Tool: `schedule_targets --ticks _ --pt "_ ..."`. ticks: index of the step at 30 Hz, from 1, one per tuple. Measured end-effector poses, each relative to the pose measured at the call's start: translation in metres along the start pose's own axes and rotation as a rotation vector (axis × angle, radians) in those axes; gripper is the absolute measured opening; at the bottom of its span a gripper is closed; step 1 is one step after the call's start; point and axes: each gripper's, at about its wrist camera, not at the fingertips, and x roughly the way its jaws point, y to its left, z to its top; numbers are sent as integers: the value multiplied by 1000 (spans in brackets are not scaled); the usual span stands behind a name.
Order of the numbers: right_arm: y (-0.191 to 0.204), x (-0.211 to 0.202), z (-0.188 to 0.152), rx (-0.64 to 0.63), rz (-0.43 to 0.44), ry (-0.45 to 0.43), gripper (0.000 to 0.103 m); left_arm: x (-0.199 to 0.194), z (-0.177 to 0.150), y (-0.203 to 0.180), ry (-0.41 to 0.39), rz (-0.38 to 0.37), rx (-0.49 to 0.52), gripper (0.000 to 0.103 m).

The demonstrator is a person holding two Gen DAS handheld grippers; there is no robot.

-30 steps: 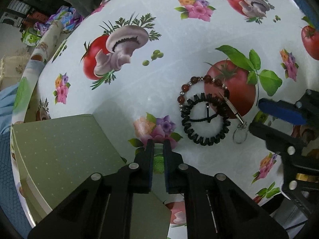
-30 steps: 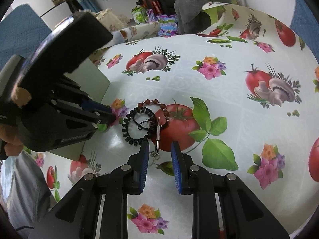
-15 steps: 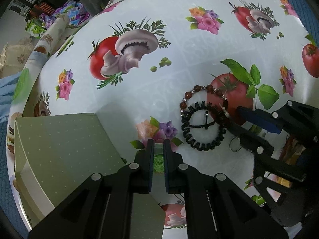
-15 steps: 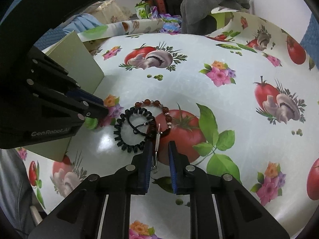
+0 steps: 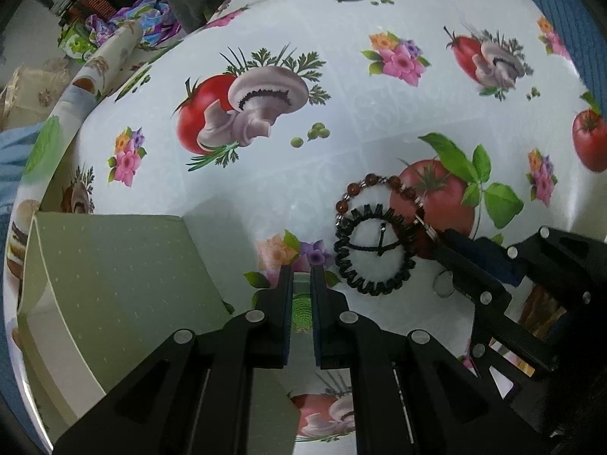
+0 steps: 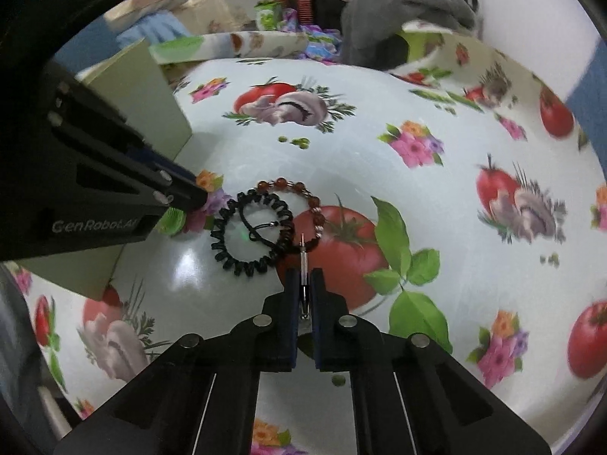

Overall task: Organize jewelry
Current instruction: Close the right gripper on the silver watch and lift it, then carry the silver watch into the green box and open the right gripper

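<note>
A slim metal pendant with a key ring lies on the flowered tablecloth, and my right gripper is shut on it. Its tip touches a brown bead bracelet, which overlaps a black coiled bracelet. In the left wrist view the same black bracelet, bead bracelet and pendant sit at the right, with the right gripper on the pendant. My left gripper points straight down and is shut on a small green ribbed piece, just left of the bracelets.
A pale green dotted box stands at the left, close to the left gripper. The table edge runs behind it, with crumpled cloth and clutter beyond. The tablecloth stretches bare to the right and far side.
My right gripper moved forward over the metal pendant and its jaws closed onto it. The left gripper stayed in place with the green piece.
</note>
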Motion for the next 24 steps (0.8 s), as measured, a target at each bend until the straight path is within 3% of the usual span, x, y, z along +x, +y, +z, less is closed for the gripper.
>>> schedule_targets --ticks 11,16,24 --pt "-12 -56 4 136 32 -65 3 -59 -16 9 -141 -163 -154 9" --pt "-10 -86 18 134 22 -92 3 -94 -20 18 -197 -191 -184 9" --pt "8 -145 70 88 -10 -185 3 -156 -27 58 -287 -200 -243 9"
